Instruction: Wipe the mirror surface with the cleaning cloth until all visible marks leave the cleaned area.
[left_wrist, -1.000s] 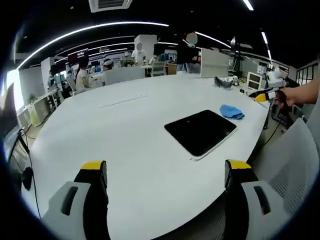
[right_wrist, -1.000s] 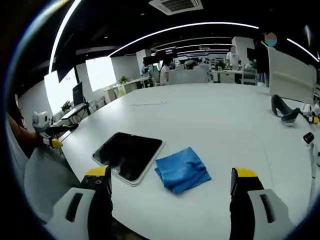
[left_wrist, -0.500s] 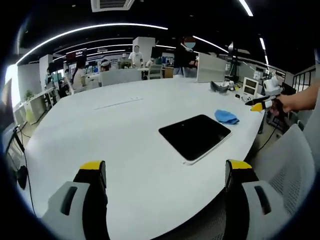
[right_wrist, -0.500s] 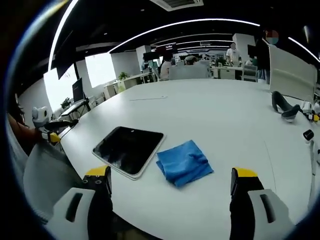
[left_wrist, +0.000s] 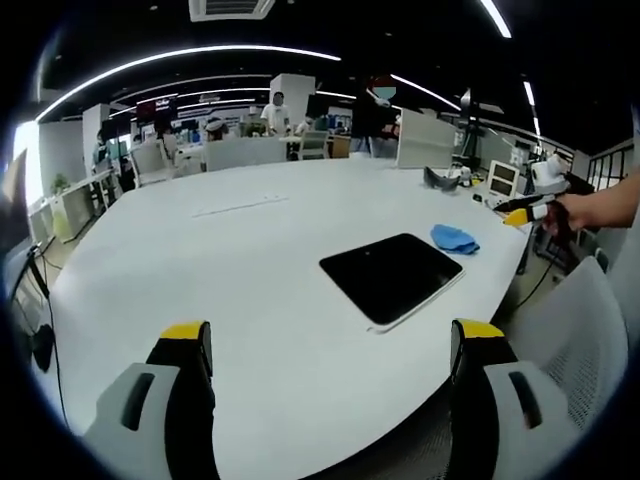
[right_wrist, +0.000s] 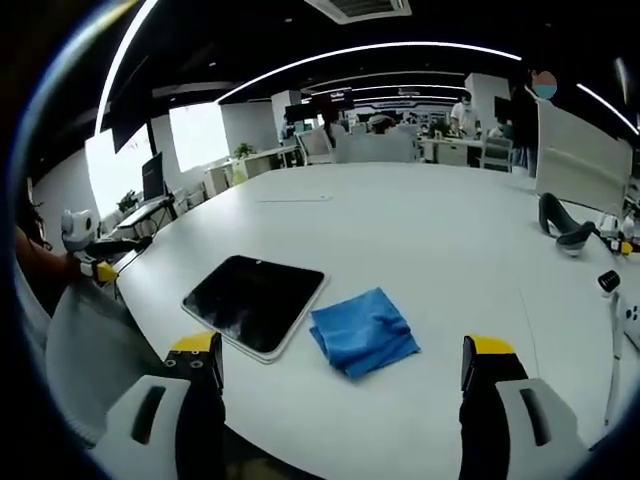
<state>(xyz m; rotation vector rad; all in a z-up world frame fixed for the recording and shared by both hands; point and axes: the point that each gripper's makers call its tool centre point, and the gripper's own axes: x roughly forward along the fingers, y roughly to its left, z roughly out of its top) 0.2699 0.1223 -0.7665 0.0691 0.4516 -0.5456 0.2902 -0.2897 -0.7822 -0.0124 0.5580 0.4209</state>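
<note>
From my right gripper (right_wrist: 340, 365), the crumpled blue cleaning cloth (right_wrist: 363, 332) lies straight ahead, a little left of centre between my jaws, on the large white oval table (right_wrist: 420, 230). Touching or just beside its left edge is the dark rectangular mirror with a pale rim (right_wrist: 253, 303), its long axis running away and to the right from that gripper. These jaws stand wide apart, holding nothing, above the near table edge.

From my left gripper (left_wrist: 330, 345), the same mirror (left_wrist: 392, 276) sits ahead and to the right, with the cloth (left_wrist: 455, 238) beyond its far right corner, well apart from me. These jaws are also spread and empty. The right gripper (left_wrist: 525, 211) shows at the far right.

I judge the right gripper the nearer to the cloth; the pickup should be its job, a short reach forward and down. Wiping has not begun.
</note>
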